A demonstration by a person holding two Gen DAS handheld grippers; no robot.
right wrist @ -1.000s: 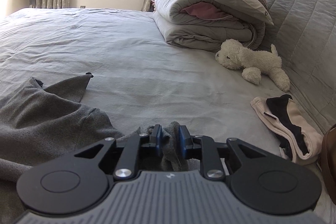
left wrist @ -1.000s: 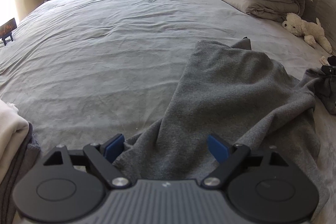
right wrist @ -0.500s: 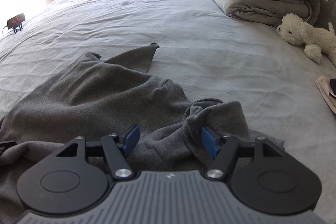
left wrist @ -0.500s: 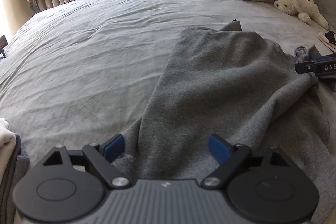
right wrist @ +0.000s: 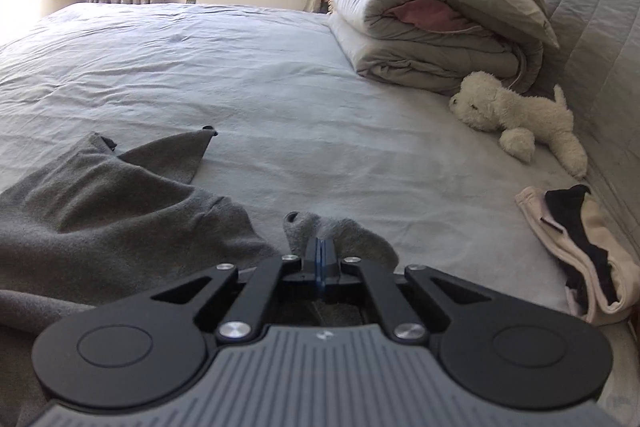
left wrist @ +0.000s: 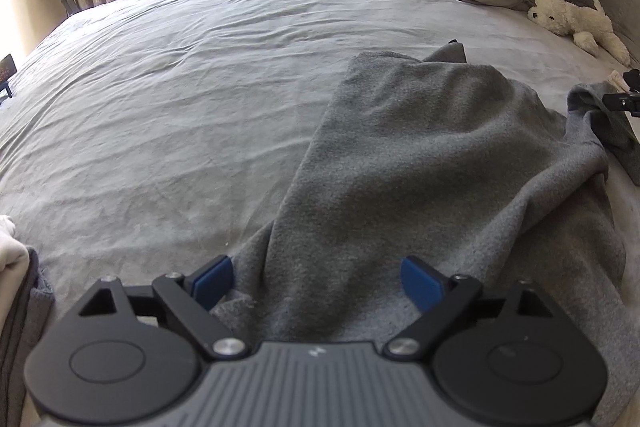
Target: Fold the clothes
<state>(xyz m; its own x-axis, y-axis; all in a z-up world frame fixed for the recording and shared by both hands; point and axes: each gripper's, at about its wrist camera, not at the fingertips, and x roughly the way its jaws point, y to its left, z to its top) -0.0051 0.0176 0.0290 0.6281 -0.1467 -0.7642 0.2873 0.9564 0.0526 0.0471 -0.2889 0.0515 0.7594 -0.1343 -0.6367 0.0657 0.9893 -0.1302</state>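
Across the lower right of the left wrist view, a grey garment [left wrist: 432, 163] lies rumpled on the bed [left wrist: 180, 87], and the left gripper [left wrist: 318, 281] sits over its near edge with fingers spread wide, holding nothing. At the bottom centre of the right wrist view, the right gripper [right wrist: 321, 259] has its fingers pressed together on a bunched fold of that garment. Folded quilts [right wrist: 432, 27] fill the upper right, a white stuffed dog [right wrist: 520, 115] lies below them, and a beige and black garment [right wrist: 580, 247] sits at the right edge, all well apart from the grey one.
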